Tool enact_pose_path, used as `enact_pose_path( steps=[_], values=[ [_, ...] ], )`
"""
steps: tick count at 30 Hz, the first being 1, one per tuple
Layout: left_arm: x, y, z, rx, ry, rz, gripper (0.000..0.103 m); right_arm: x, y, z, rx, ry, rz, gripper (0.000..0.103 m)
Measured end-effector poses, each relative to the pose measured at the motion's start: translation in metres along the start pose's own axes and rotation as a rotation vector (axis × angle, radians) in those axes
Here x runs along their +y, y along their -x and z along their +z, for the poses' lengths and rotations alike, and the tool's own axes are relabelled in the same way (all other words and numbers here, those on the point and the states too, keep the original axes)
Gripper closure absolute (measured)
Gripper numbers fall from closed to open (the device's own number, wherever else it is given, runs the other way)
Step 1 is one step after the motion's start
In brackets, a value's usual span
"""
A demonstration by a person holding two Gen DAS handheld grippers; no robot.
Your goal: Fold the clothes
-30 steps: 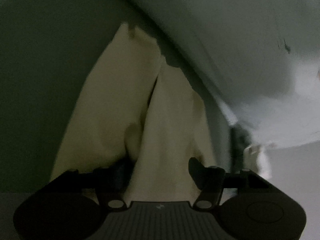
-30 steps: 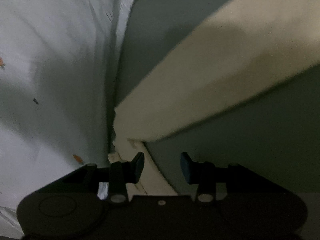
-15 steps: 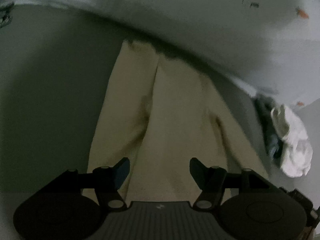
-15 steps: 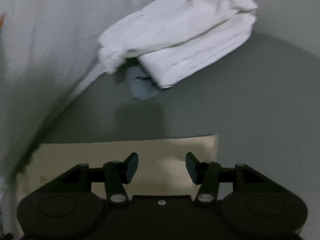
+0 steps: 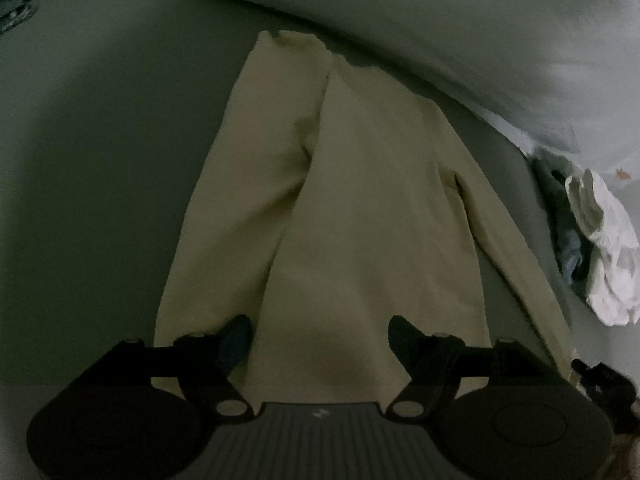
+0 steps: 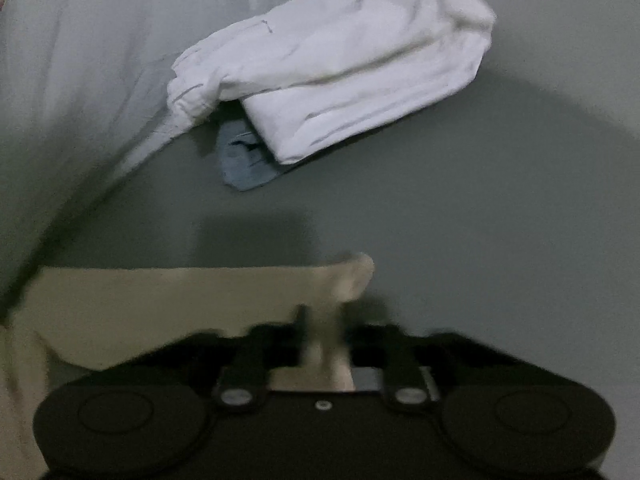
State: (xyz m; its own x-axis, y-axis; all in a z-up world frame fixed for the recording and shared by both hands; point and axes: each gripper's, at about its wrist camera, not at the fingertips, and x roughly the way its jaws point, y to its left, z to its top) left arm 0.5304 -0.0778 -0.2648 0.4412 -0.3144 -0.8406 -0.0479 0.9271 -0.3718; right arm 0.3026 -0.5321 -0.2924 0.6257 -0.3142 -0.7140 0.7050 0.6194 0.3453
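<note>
Currently: beige garment [image 5: 352, 216] spread flat on grey surface [image 5: 100, 160], running from near edge to far side. Left gripper [image 5: 320, 336] above near hem, jaws opening, not gripping cloth. Right gripper [image 6: 322, 332] closing, pinching beige garment's corner [image 6: 348, 276]. Far right: white folded clothes [image 6: 340, 64] over blue cloth [image 6: 244, 160], beside carrot-print sheet [image 6: 80, 60].

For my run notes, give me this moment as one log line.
task: fold clothes | left gripper: jaws opening, over beige garment, nothing gripped | right gripper: closing on beige garment's corner | white clothes: heaped aside
</note>
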Motion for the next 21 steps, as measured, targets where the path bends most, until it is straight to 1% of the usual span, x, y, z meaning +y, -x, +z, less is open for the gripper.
enact_pose_path(
  steps=[1,3,5,7,9,12,14,15,17,18,19,20,21],
  values=[
    [-0.001,0.000,-0.001,-0.001,-0.008,0.003,0.025,-0.005,0.001,0.000,0.007,-0.062,0.042,0.099],
    [-0.003,0.000,-0.002,-0.002,-0.017,0.007,0.025,-0.017,0.000,0.000,0.025,-0.210,0.134,0.100],
    [-0.002,0.000,-0.002,-0.004,-0.008,0.002,0.024,-0.029,-0.005,-0.005,0.056,-0.415,0.257,0.101],
    [0.001,0.000,-0.001,-0.009,0.013,-0.009,0.023,-0.027,-0.011,-0.013,0.090,-0.554,0.393,0.101],
    [0.005,0.000,-0.001,-0.012,0.041,-0.022,0.023,-0.018,-0.019,-0.022,0.136,-0.670,0.537,0.101],
    [0.010,0.001,0.000,-0.013,0.079,-0.041,0.023,0.017,-0.039,-0.045,0.266,-0.866,0.819,0.101],
    [0.013,0.002,0.001,-0.013,0.109,-0.052,0.023,0.046,-0.050,-0.062,0.372,-0.923,0.950,0.101],
    [0.014,0.002,0.002,-0.013,0.123,-0.057,0.023,0.063,-0.054,-0.072,0.434,-0.924,0.999,0.101],
    [0.017,0.004,0.003,-0.013,0.143,-0.058,0.023,0.092,-0.060,-0.091,0.560,-0.886,1.034,0.101],
    [0.017,0.006,0.003,-0.014,0.149,-0.054,0.023,0.106,-0.065,-0.103,0.645,-0.846,1.021,0.101],
    [0.017,0.007,0.003,-0.018,0.149,-0.047,0.023,0.117,-0.069,-0.115,0.724,-0.804,0.975,0.100],
    [0.017,0.009,0.003,-0.023,0.147,-0.039,0.023,0.124,-0.073,-0.128,0.786,-0.765,0.910,0.098],
    [0.016,0.010,0.003,-0.028,0.139,-0.029,0.023,0.127,-0.076,-0.138,0.826,-0.735,0.851,0.097]
  ],
)
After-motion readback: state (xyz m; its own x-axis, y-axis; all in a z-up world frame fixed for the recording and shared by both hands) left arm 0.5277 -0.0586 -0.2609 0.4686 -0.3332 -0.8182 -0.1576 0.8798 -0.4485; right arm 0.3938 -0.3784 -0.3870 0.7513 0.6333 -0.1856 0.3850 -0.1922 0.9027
